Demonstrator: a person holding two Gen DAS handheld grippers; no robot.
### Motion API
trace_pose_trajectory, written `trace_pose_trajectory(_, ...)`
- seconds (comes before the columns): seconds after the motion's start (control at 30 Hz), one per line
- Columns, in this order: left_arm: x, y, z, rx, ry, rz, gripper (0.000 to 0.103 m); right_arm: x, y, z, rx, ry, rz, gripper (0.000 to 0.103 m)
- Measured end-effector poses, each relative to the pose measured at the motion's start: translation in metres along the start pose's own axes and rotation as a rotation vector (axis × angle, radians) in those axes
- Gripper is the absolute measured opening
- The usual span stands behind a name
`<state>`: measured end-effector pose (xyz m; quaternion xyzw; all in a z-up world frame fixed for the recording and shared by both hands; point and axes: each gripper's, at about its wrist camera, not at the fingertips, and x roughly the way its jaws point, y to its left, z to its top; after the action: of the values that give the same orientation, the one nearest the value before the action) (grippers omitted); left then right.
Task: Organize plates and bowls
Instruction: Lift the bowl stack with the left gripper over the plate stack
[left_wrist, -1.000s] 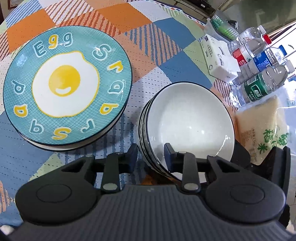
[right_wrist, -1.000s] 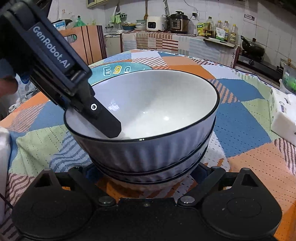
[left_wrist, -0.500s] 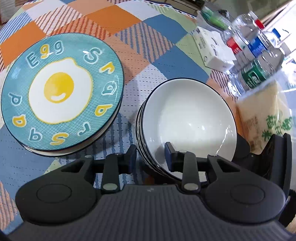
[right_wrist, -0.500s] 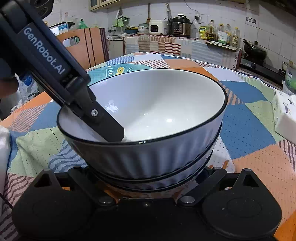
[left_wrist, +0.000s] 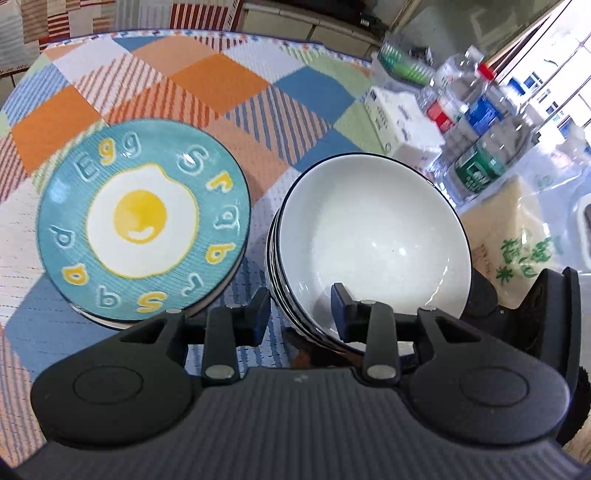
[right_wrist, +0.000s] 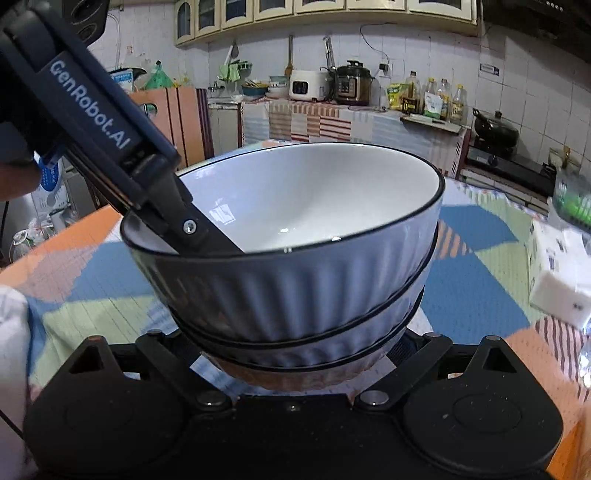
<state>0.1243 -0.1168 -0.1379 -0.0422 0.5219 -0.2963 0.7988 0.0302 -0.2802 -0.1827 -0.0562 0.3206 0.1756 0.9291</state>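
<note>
A stack of ribbed bowls (left_wrist: 373, 236), white inside with dark rims, is held tilted above the patchwork tablecloth. My left gripper (left_wrist: 299, 314) is shut on the stack's near rim, one finger inside the top bowl, one outside. In the right wrist view the same stack (right_wrist: 295, 273) fills the middle; my right gripper (right_wrist: 295, 350) cradles its base from below, fingertips hidden under the bowls. The left gripper's finger (right_wrist: 199, 236) shows inside the top bowl. A teal egg-print plate (left_wrist: 142, 221) tops a plate stack left of the bowls.
A white tissue pack (left_wrist: 402, 122), several water bottles (left_wrist: 476, 162) and a rice bag (left_wrist: 517, 247) lie at the table's right. The tissue pack (right_wrist: 561, 273) also shows in the right wrist view. A kitchen counter with cookers (right_wrist: 351, 88) stands behind.
The bowl stack has been lifted off the table and tilted, held by both grippers. The plates and tabletop now look farther below in the left wrist view.
</note>
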Motion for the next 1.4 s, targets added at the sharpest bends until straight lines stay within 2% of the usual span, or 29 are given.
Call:
trace_pose_trajectory(0.3,-0.045,0.018,0.005,0.012,-0.076,0.011,0.034,-0.005,0.028,0.033,-0.047,-0.038,-0.02,0.098)
trace_pose_trajectory(0.5,-0.066,0.04,0.017,0.015,-0.079,0.013,0.034,0.001,0.04,0.05,-0.069,-0.07,-0.002,0.098)
trace_pose_trajectory(0.8,-0.091,0.066,0.041,0.018,-0.115,0.075,0.035,0.026,0.05,0.085,-0.083,-0.107,0.035,0.098)
trace_pose_trajectory(0.97,-0.081,0.087,0.057,-0.007,-0.105,0.113,0.035,0.051,0.051,0.094,-0.092,-0.082,0.074,0.098)
trace_pose_trajectory(1.1,-0.065,0.102,0.063,-0.016,-0.106,0.125,0.036,0.075,0.052,0.098,-0.149,-0.084,0.064,0.098)
trace_pose_trajectory(1.23,-0.047,0.114,0.07,-0.012,-0.066,0.136,0.036,0.094,0.045,0.093,-0.073,-0.044,0.1,0.098)
trace_pose_trajectory(1.4,-0.028,0.124,0.068,-0.02,-0.054,0.16,0.036,0.11,0.048,0.083,-0.059,-0.01,0.097,0.098)
